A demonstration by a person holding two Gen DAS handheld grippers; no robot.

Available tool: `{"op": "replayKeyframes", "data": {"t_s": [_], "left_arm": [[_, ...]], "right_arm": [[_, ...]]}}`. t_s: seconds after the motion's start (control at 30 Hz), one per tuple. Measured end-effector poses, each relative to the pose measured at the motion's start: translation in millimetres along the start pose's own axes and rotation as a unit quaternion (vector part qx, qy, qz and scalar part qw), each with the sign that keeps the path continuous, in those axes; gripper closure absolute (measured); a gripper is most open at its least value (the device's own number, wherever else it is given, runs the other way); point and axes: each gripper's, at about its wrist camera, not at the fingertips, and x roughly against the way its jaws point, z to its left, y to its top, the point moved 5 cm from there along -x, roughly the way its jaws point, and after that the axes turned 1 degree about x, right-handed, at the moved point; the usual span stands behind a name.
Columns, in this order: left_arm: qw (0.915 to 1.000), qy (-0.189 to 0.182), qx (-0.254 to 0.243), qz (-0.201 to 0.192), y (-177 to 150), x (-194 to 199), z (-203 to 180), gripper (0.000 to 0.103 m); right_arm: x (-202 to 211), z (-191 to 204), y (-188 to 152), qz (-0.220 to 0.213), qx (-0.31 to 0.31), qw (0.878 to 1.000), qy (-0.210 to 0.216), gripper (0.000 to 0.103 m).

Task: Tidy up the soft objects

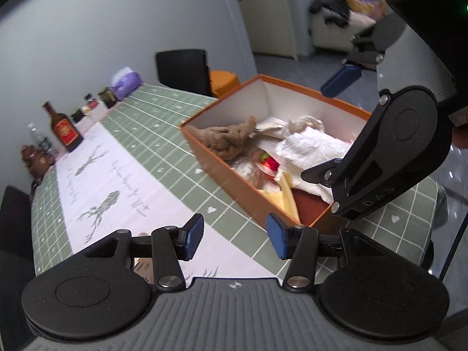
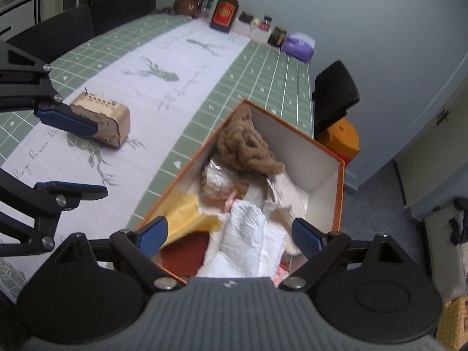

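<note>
On the black housing of the right gripper [image 1: 336,122], up and to the right of the left gripper's fingers [image 1: 193,241], stand the pale letters "D A S". The white runner [image 1: 122,175] on the surface, beyond those fingers, carries lines of grey cursive script, too blurred to read. The brown bottle [image 2: 224,8], far ahead of the right gripper's fingers [image 2: 307,238], bears a red label with a round gold emblem, perhaps lettered but illegible.

Each black gripper [image 1: 235,238] has blue pads, silver screws, ribbed grey housing.
</note>
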Motion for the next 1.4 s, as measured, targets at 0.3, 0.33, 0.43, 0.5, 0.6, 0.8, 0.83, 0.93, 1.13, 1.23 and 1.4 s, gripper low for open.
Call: {"op": "replayKeyframes", "data": {"t_s": [0.3,0.33,0.43,0.5,0.6,0.8,0.83,0.93,1.13,1.23,1.4], "left_arm": [[0.9864,0.033,0.14,-0.08,-49,36,34,0.031],[0.9836,0.041,0.152,-0.088,-56,40,37,0.031],[0.9782,0.061,0.17,-0.104,-72,47,42,0.031],[0.9745,0.073,0.182,-0.109,-84,50,45,0.031],[0.9668,0.093,0.208,-0.115,-103,53,51,0.031],[0.9391,0.162,0.263,-0.15,-138,57,57,0.031],[0.9376,0.163,0.269,-0.149,-141,56,58,0.031],[0.9299,0.159,0.298,-0.147,-150,54,59,0.031],[0.9209,0.182,0.318,-0.134,-167,53,54,0.025],[0.9224,0.2,0.304,-0.129,-168,54,51,0.015],[0.9277,0.218,0.275,-0.127,-154,59,47,0.012]], "right_arm": [[32,55,-17,-0.103,-0.026,0.994,0.007,0.009],[34,62,-20,-0.116,-0.029,0.993,0.005,0.008],[37,84,-29,-0.153,-0.036,0.988,0.006,0.006],[35,95,-34,-0.167,-0.051,0.985,0.01,0.005],[30,109,-41,-0.183,-0.089,0.979,0.012,0.005],[25,125,-61,-0.223,-0.181,0.958,-0.013,0.003],[24,127,-64,-0.225,-0.191,0.955,-0.018,0.003],[19,130,-75,-0.231,-0.22,0.947,-0.044,0.003],[11,139,-92,-0.237,-0.226,0.941,-0.081,0.003],[12,144,-93,-0.235,-0.218,0.944,-0.078,0.003],[28,142,-85,-0.252,-0.203,0.942,-0.088,0.003]]}}
